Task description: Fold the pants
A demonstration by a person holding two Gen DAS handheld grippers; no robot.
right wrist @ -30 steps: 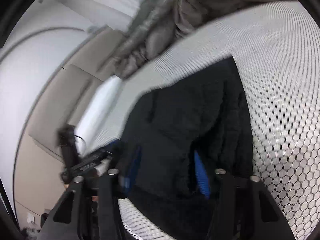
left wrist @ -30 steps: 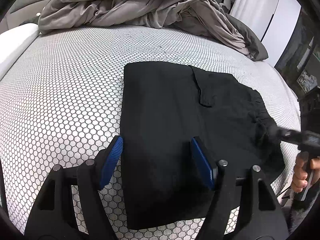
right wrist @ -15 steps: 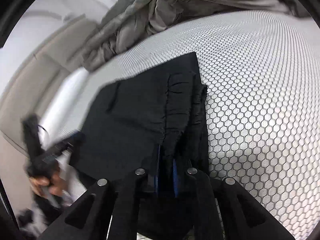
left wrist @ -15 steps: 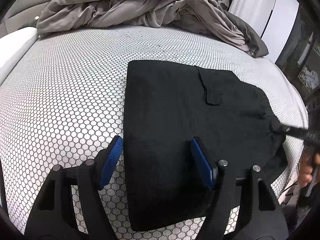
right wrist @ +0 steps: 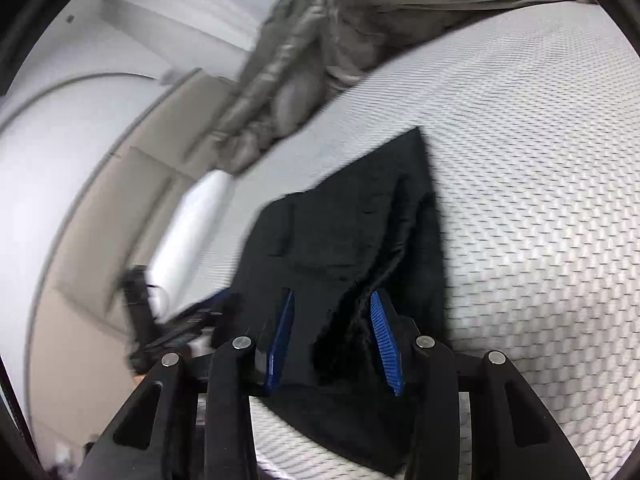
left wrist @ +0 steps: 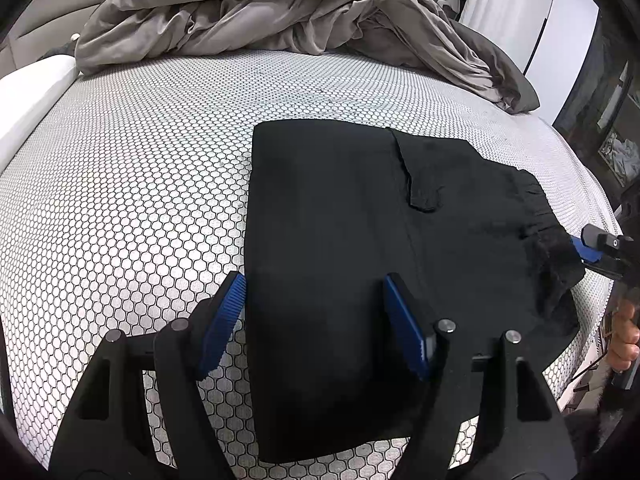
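Note:
Black pants [left wrist: 340,200] lie folded into a rough rectangle on the hex-patterned bed sheet [left wrist: 140,200], waistband at the right. My left gripper [left wrist: 315,284] hangs open just above the near left part of the pants, one pad over the sheet and the other over the cloth. My right gripper [right wrist: 333,296] is at the waistband end; its jaws are opening and a bunched fold of the pants [right wrist: 352,232] lies loose between the blue pads. In the left wrist view the right gripper [left wrist: 588,248] shows at the right edge, with a hand [left wrist: 624,340] below it.
A crumpled grey duvet [left wrist: 280,20] is heaped along the far side of the bed. A white pillow [left wrist: 28,96] lies at the far left. The bed's right edge runs close to the waistband, with dark furniture [left wrist: 600,100] beyond it.
The right gripper, pinched tight on the waistband half a second ago, has spread its jaws, and its view has swung. The left gripper has kept still and open.

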